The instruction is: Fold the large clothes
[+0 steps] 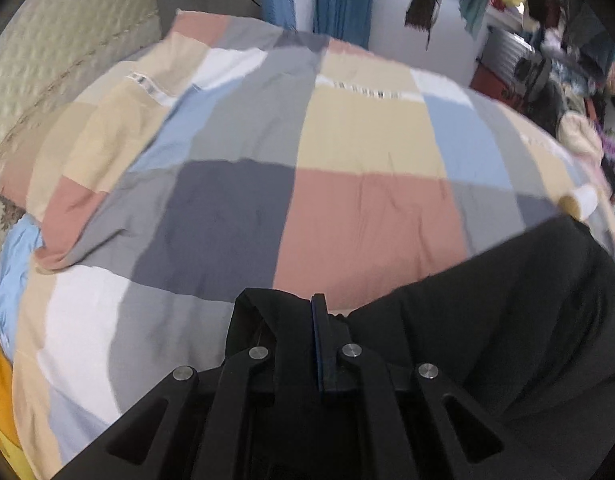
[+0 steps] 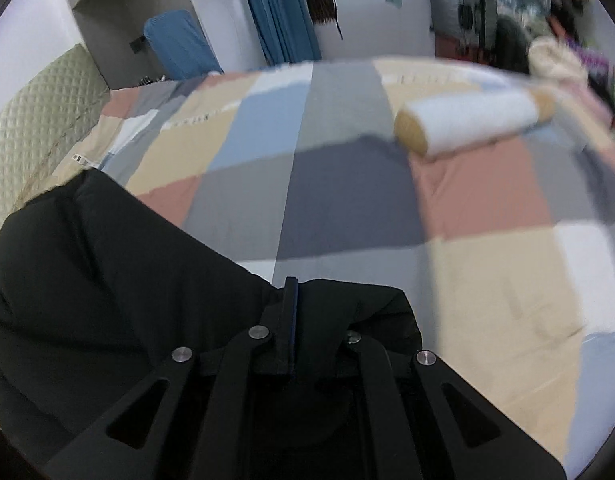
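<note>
Now black garment (image 1: 507, 312) in both claws.

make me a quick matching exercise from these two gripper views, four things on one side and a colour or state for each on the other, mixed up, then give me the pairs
Things:
1. garment
2. bolster
3. curtain
4. left gripper

Colour or state:
A. blue, hanging
B. white with tan ends
C. black, held at two spots
D. shut on cloth

Pairs: 1-C, 2-B, 3-A, 4-D

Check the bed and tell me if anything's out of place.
One thing: a white-and-tan bolster pillow lies askew across the patchwork quilt, right where the black garment would be spread. Both grippers pinch the garment.
</note>
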Action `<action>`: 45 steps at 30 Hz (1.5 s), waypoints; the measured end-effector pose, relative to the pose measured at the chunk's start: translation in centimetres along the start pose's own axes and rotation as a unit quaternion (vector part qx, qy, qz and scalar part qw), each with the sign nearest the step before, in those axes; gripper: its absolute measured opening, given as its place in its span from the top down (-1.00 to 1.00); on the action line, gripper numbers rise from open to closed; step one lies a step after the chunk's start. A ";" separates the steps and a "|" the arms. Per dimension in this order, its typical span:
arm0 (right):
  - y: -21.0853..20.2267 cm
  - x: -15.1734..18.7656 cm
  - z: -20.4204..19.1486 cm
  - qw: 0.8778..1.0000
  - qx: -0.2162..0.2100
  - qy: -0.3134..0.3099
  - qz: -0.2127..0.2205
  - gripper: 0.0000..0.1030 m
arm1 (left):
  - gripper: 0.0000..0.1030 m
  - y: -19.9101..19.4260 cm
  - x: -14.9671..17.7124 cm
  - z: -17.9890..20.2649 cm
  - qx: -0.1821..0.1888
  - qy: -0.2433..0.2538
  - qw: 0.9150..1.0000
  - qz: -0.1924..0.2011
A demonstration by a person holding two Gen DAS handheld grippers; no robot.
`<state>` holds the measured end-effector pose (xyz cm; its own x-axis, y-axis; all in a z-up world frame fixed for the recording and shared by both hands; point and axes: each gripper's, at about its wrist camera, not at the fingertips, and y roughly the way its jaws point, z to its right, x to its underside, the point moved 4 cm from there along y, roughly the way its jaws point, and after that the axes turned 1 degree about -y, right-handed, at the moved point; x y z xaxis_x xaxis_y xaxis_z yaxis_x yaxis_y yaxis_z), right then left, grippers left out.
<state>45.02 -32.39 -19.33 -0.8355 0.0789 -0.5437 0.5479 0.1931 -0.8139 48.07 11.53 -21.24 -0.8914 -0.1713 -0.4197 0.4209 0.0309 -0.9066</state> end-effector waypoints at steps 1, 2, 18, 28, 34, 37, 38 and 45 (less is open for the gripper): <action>0.7 0.3 -0.1 1.000 -0.006 0.006 -0.007 0.89 | 0.85 0.4 0.2 0.3 -0.001 0.004 1.000 0.000; 1.6 0.7 -0.2 1.000 -0.010 0.009 -0.014 0.89 | 0.85 0.7 0.4 0.5 -0.001 0.004 1.000 0.002; -3.9 3.7 1.5 0.984 -0.114 0.129 -0.049 0.66 | 0.21 -6.4 4.8 -5.3 0.176 -0.126 0.975 -0.051; -13.8 5.2 0.1 0.994 -0.074 0.075 -0.004 -0.20 | -0.18 -17.3 7.9 -5.4 0.131 -0.045 0.989 0.047; -17.3 4.6 -3.6 0.998 -0.044 0.027 0.048 -0.40 | -0.30 -21.0 8.2 -0.8 0.139 -0.006 0.985 0.103; -17.6 4.0 -6.0 0.995 -0.045 0.024 0.082 -0.49 | -0.31 -21.0 7.9 1.5 0.140 -0.004 0.983 0.118; -17.5 3.9 -6.7 0.994 -0.047 0.023 0.091 -0.54 | -0.31 -20.8 7.7 2.5 0.133 0.006 0.983 0.123; -14.3 5.8 -11.0 0.991 -0.045 0.020 0.128 -0.62 | -0.35 -17.8 8.6 5.5 0.110 0.033 0.983 0.142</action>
<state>31.88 -23.89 -8.61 -0.6717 0.1753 -0.7198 0.7377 0.2473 -0.6282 33.86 4.11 -8.46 -0.7391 -0.1224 -0.6624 0.6736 -0.1466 -0.7244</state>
